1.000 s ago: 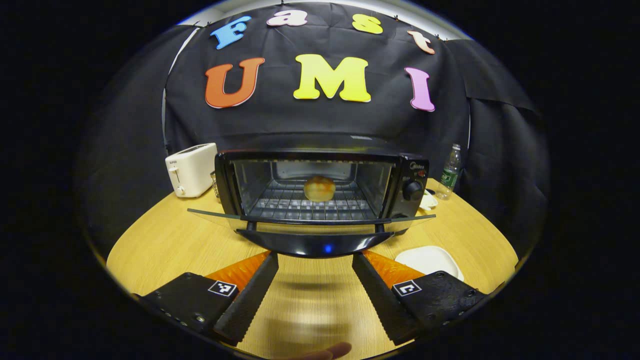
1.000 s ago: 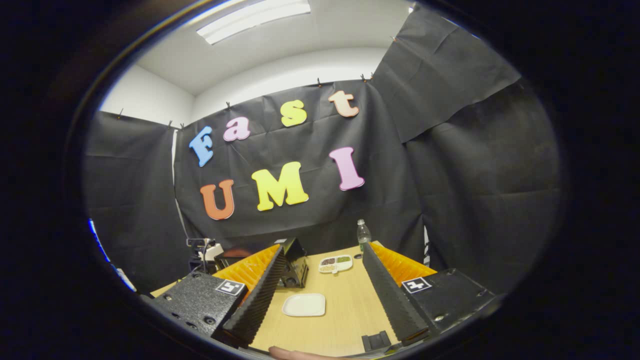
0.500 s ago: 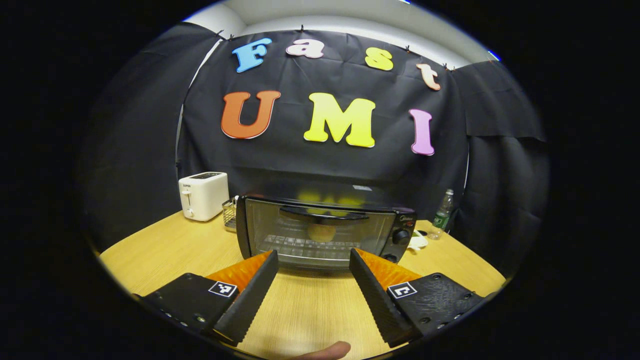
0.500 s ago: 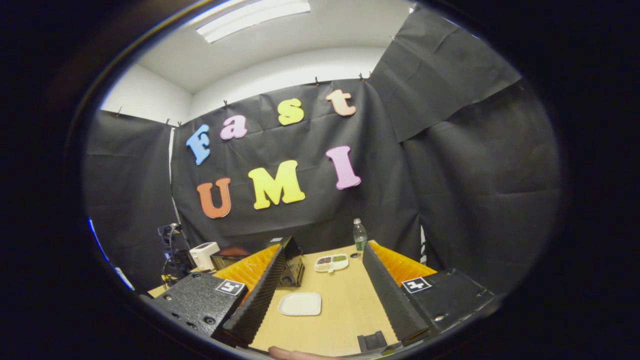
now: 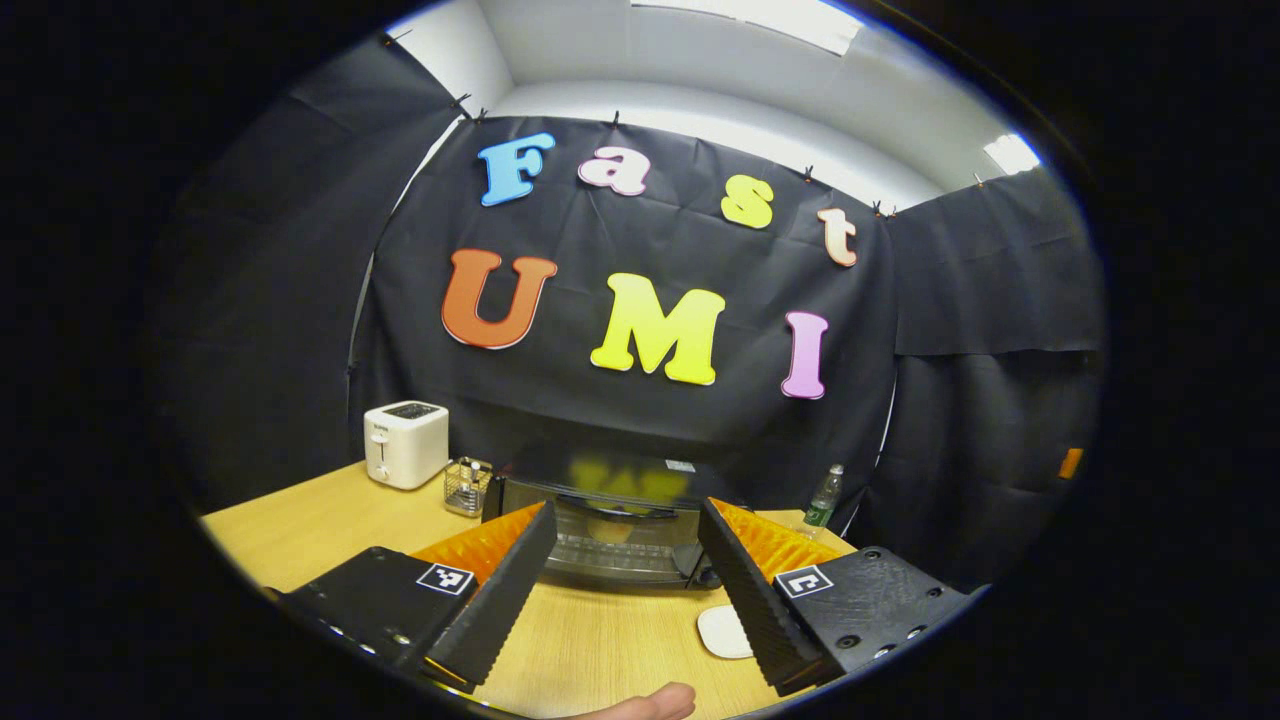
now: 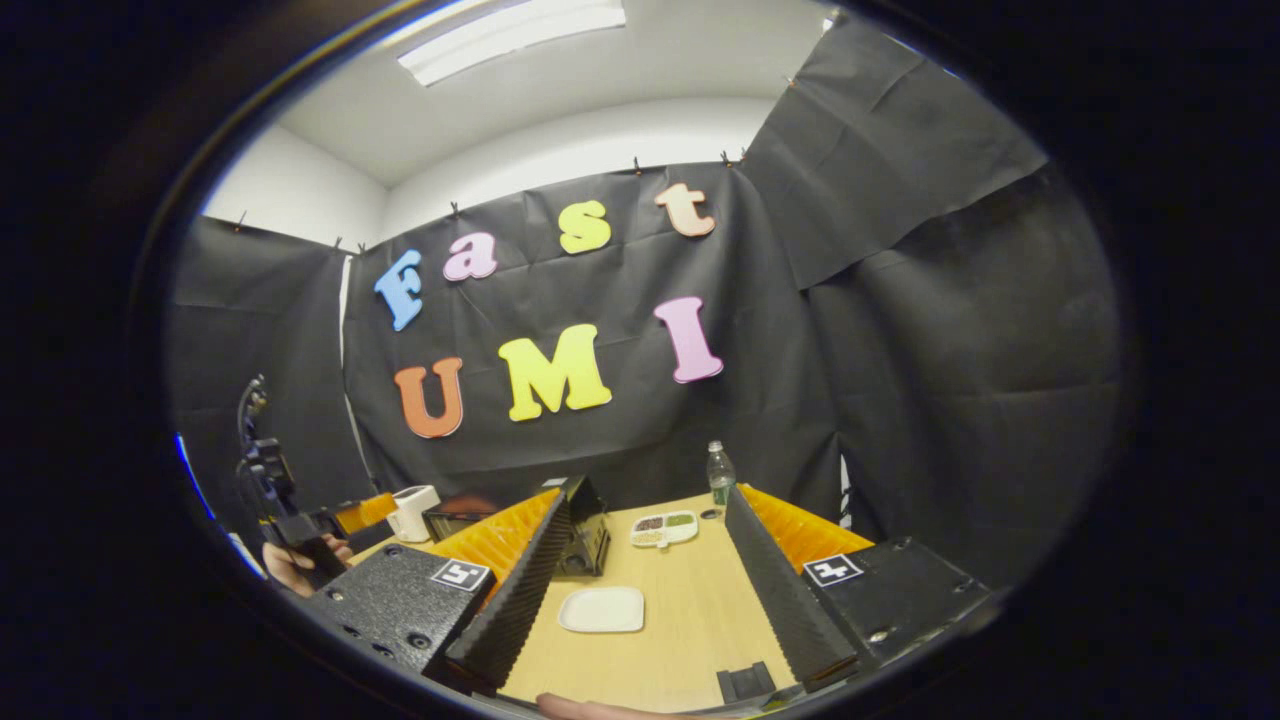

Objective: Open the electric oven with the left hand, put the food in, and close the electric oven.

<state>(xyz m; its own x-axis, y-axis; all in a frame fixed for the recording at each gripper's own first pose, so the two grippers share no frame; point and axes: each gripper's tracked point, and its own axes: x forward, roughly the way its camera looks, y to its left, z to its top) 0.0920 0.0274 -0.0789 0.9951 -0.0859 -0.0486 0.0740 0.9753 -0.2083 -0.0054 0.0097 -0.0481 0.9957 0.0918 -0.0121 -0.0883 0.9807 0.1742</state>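
The black electric oven (image 5: 620,535) stands on the wooden table (image 5: 300,520) with its glass door shut. A round bun (image 5: 612,530) shows dimly behind the glass. My left gripper (image 5: 625,507) is open and empty, held back from the oven front, which sits framed between its fingers. My right gripper (image 6: 648,495) is open and empty over the table's right part. From there the oven (image 6: 585,530) appears side-on beside its left finger. The other gripper, with a hand on it (image 6: 290,545), is raised at the far left of the right gripper view.
A white toaster (image 5: 405,443) and a small wire basket (image 5: 466,485) stand left of the oven. A water bottle (image 5: 822,497) stands to its right. An empty white plate (image 6: 603,608) and a divided snack dish (image 6: 663,527) lie right of the oven.
The oven door went from hanging open to shut. My left gripper then drew back from the oven and tilted upward. The right gripper barely moved.
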